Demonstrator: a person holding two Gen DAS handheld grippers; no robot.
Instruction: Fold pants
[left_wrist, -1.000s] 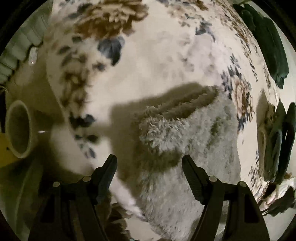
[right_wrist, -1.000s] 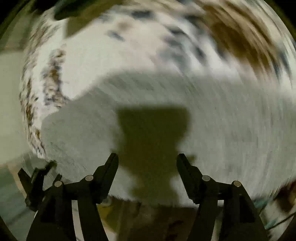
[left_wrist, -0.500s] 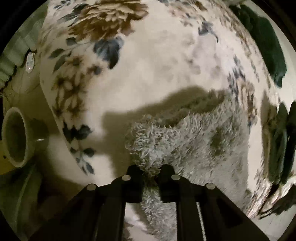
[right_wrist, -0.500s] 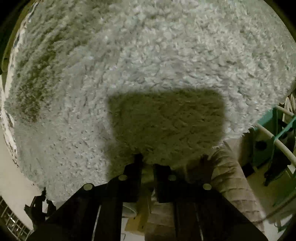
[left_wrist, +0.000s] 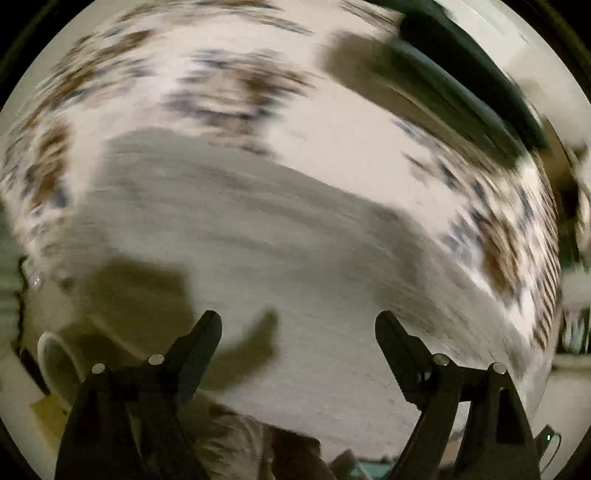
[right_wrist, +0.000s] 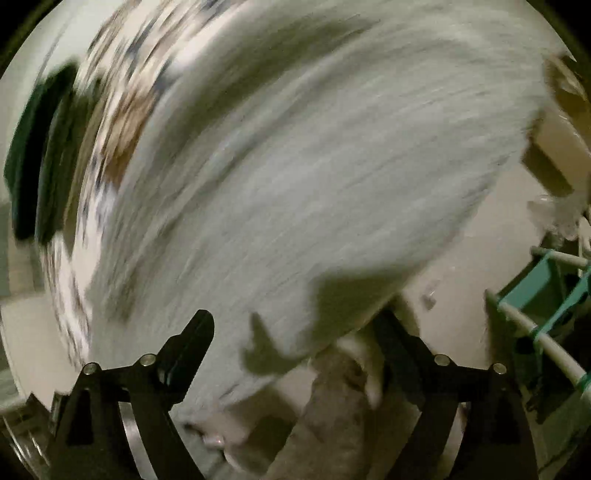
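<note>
Below your left gripper (left_wrist: 298, 334), whose jaws stand wide apart and empty, the fluffy grey fleece pants (left_wrist: 236, 236) lie blurred on the white floral-patterned bedspread (left_wrist: 354, 147). Your right gripper (right_wrist: 295, 332) likewise gapes open over the pants.

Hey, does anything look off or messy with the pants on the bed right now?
Nothing clearly wrong. The grey fleecy pants lie on the floral bedspread, and both grippers, left and right, are open and empty. Heavy motion blur hides wrinkles or crooked edges.
</note>
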